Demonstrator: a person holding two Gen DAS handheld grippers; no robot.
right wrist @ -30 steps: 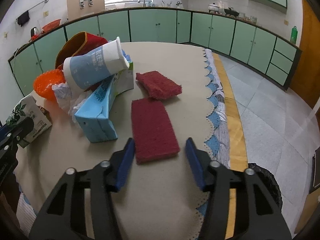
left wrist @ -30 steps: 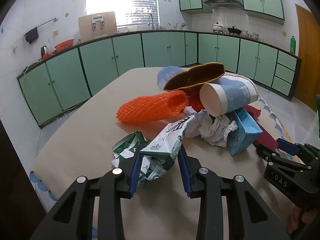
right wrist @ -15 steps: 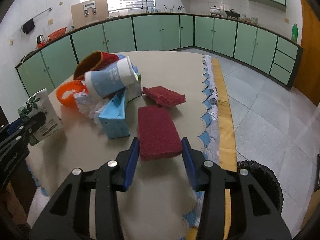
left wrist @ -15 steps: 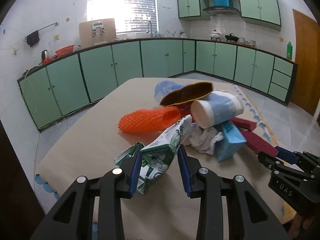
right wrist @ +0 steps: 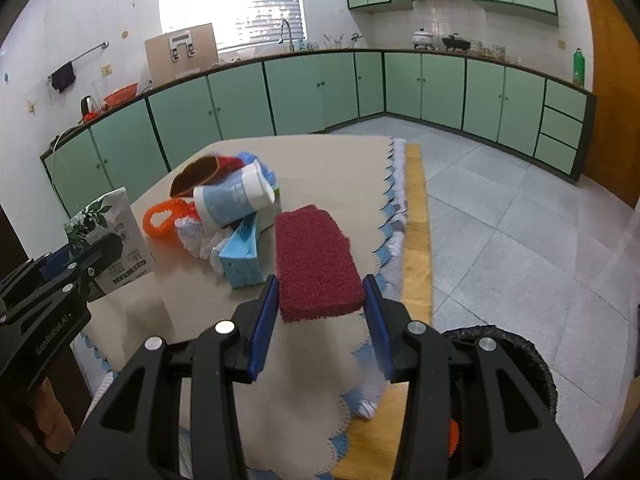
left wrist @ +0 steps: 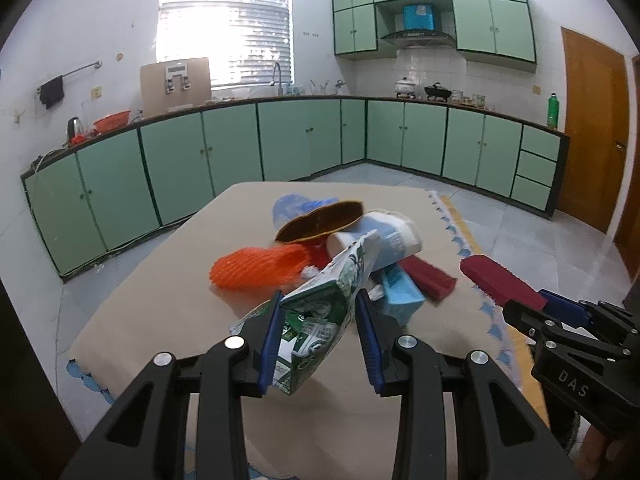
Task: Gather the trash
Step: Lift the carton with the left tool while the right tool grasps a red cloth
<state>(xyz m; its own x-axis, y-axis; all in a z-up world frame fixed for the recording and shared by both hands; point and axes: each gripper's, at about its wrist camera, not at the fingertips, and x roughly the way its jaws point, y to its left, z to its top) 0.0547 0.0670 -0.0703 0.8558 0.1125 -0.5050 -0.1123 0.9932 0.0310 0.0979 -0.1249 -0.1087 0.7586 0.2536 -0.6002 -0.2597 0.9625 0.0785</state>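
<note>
My left gripper [left wrist: 318,334] is shut on a crumpled green-and-white milk carton [left wrist: 320,316] and holds it above the table; the carton also shows in the right wrist view [right wrist: 108,236]. My right gripper [right wrist: 320,320] is shut on a dark red scouring pad [right wrist: 314,258], lifted off the table; the pad shows in the left wrist view [left wrist: 500,282]. A trash pile lies on the table: an orange foam net [left wrist: 256,266], a blue-and-white paper cup [right wrist: 232,198], a light blue box [right wrist: 240,256], white crumpled paper [right wrist: 196,236] and a second red pad [left wrist: 428,276].
The table has a beige cloth [right wrist: 328,168] with a blue scalloped edge. A black trash bin [right wrist: 516,356] stands on the floor at the lower right, beside the table. Green kitchen cabinets [left wrist: 280,140] line the far walls. A wooden door [left wrist: 592,128] is at the right.
Both grippers have closed on their items and lifted back from the table: the left with the carton, the right with the red pad. The bin's rim has come into the right view.
</note>
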